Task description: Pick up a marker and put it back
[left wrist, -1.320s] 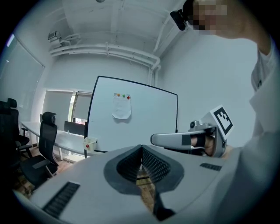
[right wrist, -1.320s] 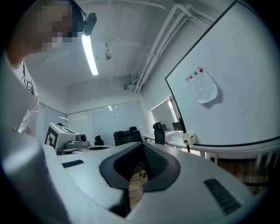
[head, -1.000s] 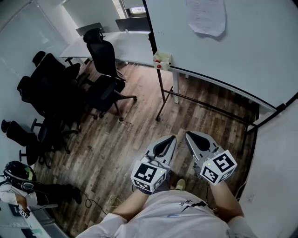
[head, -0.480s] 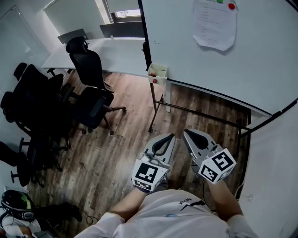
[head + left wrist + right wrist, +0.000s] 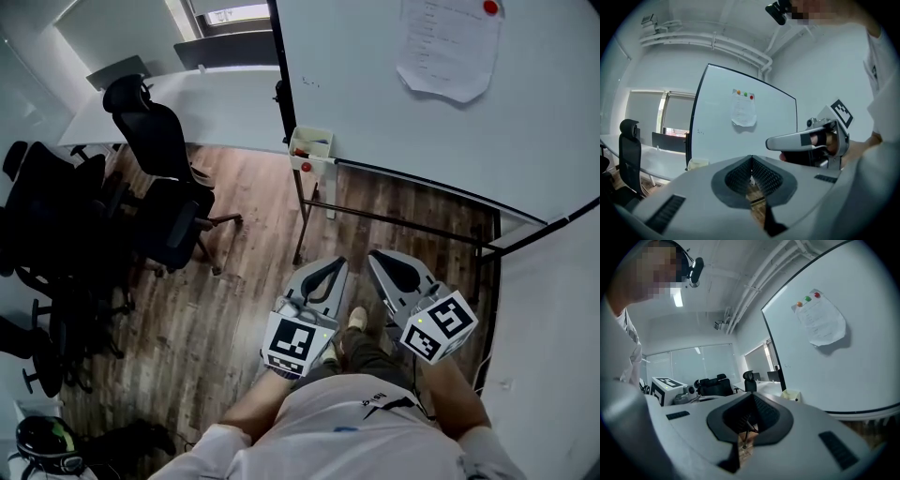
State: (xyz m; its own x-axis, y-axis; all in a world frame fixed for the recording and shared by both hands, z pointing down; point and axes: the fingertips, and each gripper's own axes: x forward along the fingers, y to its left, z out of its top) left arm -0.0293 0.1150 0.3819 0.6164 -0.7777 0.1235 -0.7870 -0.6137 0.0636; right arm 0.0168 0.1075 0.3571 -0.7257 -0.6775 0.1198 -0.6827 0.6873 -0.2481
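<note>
Cream marker box (image 5: 310, 148) beyond hand-held grippers (image 5: 335, 263) (image 5: 376, 256)

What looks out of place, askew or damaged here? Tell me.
Only the paper sheet on the whiteboard stands out: it hangs wrinkled, and its lower edge curls off the board. The marker tray at the board's lower corner looks intact, and nothing looks spilled or broken on the wood floor.

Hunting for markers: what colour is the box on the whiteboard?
Pale yellow box, clearest in head view.
</note>
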